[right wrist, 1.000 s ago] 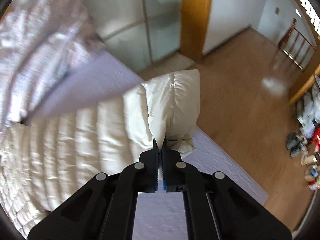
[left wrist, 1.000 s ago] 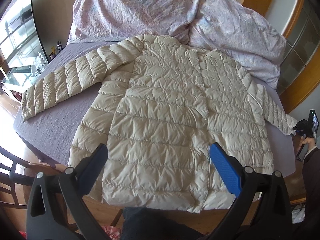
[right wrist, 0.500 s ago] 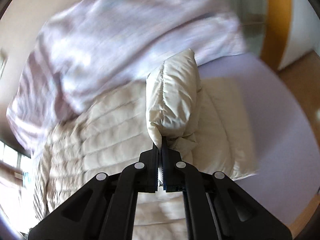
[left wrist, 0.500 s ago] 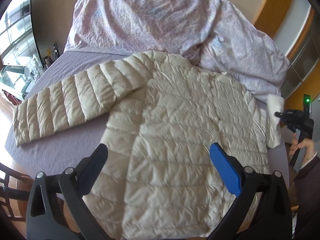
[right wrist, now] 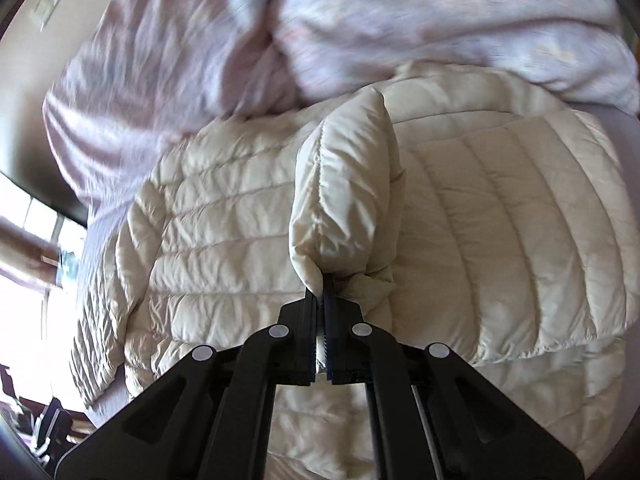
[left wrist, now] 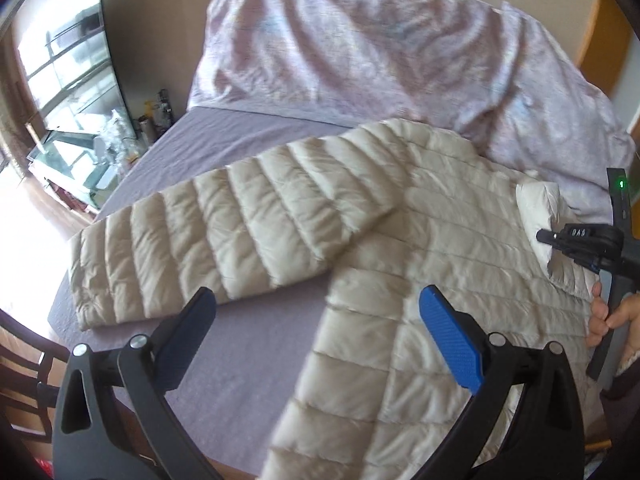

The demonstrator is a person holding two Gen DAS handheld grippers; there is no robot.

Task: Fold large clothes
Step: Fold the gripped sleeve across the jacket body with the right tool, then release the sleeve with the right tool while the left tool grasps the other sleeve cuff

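A cream quilted puffer jacket lies spread on the purple bed sheet. Its left sleeve stretches out flat toward the bed's left edge. My left gripper hangs open above the gap between that sleeve and the jacket's body, holding nothing. My right gripper is shut on the cuff of the right sleeve, which is folded over the jacket's body. In the left wrist view the right gripper shows at the right edge with the cuff pinched.
A rumpled pale floral duvet is piled along the back of the bed. A glass stand with small items is beyond the bed's left side. A dark wooden chair stands at the near left. A person's hand holds the right gripper.
The right gripper has carried the right sleeve cuff from off the bed's right edge inward over the jacket's body. The left gripper has shifted left, toward the outstretched left sleeve.
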